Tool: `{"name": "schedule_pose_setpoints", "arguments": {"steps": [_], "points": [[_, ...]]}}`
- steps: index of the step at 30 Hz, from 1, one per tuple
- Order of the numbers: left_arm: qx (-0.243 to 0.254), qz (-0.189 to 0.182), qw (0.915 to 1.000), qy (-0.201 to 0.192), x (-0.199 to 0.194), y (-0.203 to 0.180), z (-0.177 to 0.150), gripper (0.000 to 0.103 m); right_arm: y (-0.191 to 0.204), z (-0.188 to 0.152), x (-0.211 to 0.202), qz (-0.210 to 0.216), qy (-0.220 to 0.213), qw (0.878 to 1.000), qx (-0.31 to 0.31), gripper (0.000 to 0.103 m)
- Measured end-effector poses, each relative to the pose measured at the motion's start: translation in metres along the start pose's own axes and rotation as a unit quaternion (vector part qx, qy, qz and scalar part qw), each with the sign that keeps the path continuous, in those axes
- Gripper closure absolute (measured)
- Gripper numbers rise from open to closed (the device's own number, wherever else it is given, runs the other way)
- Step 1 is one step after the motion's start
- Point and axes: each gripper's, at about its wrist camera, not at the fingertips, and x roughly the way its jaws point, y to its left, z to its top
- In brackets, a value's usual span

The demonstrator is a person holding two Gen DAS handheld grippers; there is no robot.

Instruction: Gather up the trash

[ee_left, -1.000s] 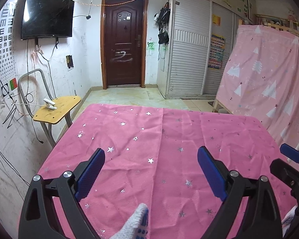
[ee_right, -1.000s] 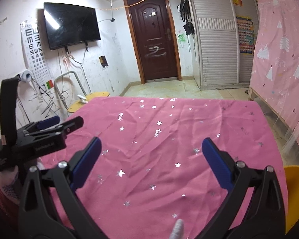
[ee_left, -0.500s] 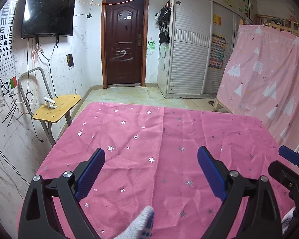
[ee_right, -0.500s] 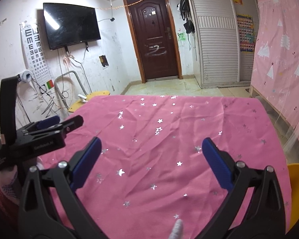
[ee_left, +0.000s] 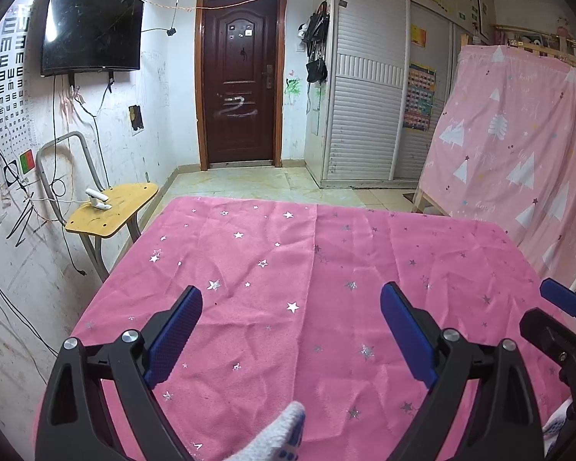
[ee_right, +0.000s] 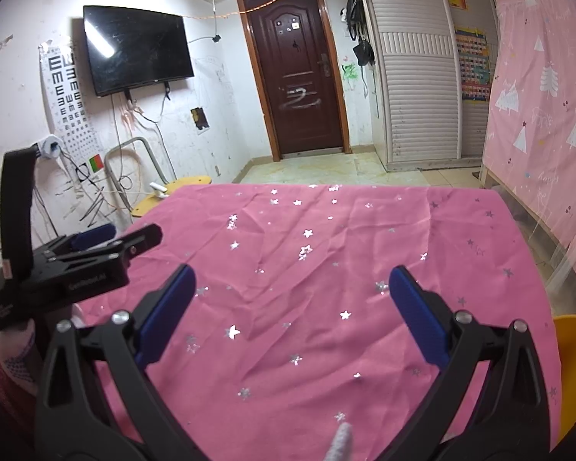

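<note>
Ahead of your claws the pink-clothed surface (ee_left: 326,269) lies bare; the yellow chair (ee_left: 111,207) flanks its left edge.

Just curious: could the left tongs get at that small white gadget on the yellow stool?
Probably not from here. The left tongs hang open over the pink cloth, while the white gadget sits beyond the table's far-left edge, across a gap.

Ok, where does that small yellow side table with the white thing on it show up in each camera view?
Left wrist view: the yellow side table stands at mid-left, beside the pink tablecloth's far-left corner, its top fully visible.
Right wrist view: the table is left of centre, partly hidden behind the cloth's far-left corner.
Shared landmark: the dark brown door.
</note>
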Motion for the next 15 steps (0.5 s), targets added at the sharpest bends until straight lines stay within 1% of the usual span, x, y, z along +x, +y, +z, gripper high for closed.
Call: {"name": "schedule_pose_setpoints", "arguments": {"steps": [15], "points": [[0.001,-0.001,1.0,-0.003,-0.0005,-0.0006,-0.0009,0.017,-0.0003,-0.0002,0.0,0.0,0.0,1.0,0.0,0.006]]}}
